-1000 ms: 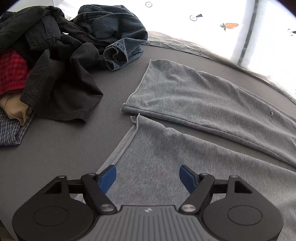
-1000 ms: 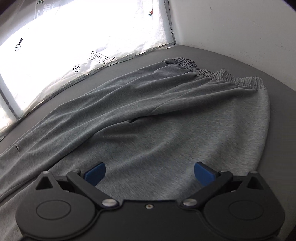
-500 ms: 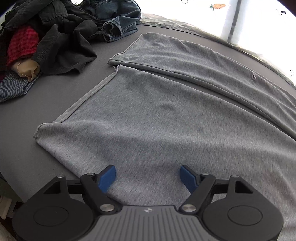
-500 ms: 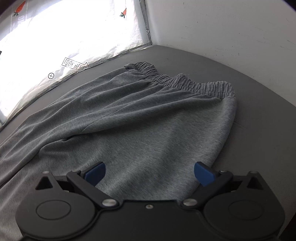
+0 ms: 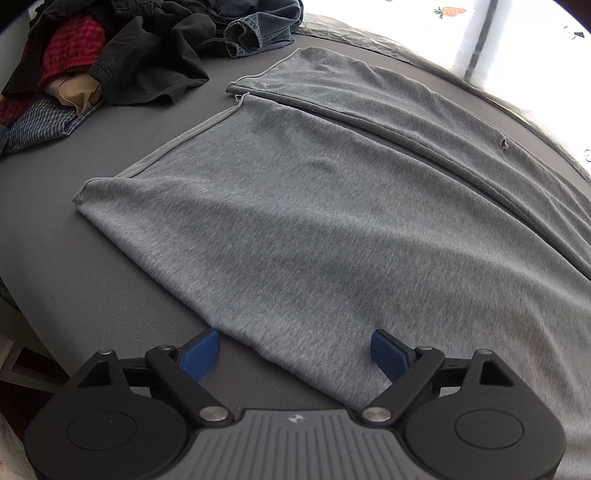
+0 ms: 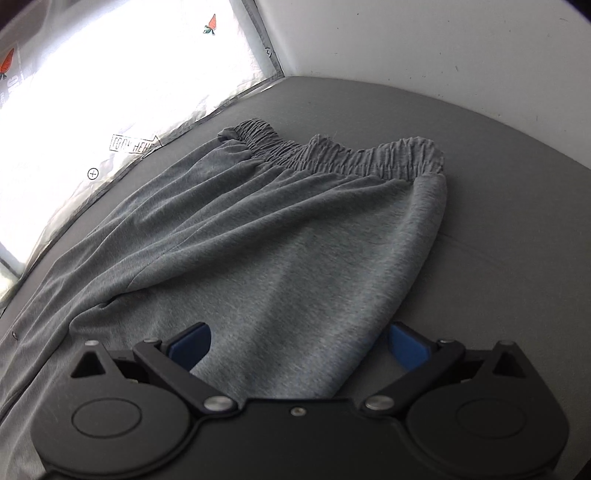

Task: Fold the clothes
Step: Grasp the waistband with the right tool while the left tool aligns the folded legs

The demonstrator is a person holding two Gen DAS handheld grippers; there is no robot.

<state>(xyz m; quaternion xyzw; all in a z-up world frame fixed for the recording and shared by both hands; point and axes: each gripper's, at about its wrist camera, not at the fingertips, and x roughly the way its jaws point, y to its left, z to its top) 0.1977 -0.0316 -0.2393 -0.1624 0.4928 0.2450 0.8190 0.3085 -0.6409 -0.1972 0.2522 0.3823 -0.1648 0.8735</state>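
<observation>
Grey sweatpants (image 5: pixel 303 221) lie spread flat on a dark grey bed, both legs side by side. My left gripper (image 5: pixel 295 354) hovers over the near side edge of the near leg, its jaws opening wide, nothing pinched between the blue pads. In the right wrist view the elastic waistband (image 6: pixel 340 155) of the sweatpants (image 6: pixel 277 258) lies at the far end. My right gripper (image 6: pixel 299 347) stands open above the near edge of the hip area, with the cloth lying under its fingers and not clamped.
A heap of clothes (image 5: pixel 122 62) in black, red, beige and striped blue, plus a denim piece (image 5: pixel 255 26), sits at the far left of the bed. The bed's near edge (image 5: pixel 22 302) drops off at the left. A white wall (image 6: pixel 443 48) and a bright printed curtain (image 6: pixel 110 74) bound the far side.
Both grippers have drawn back toward the near edge of the sweatpants, so more of the leg and waistband shows. The left jaws stand wider than before.
</observation>
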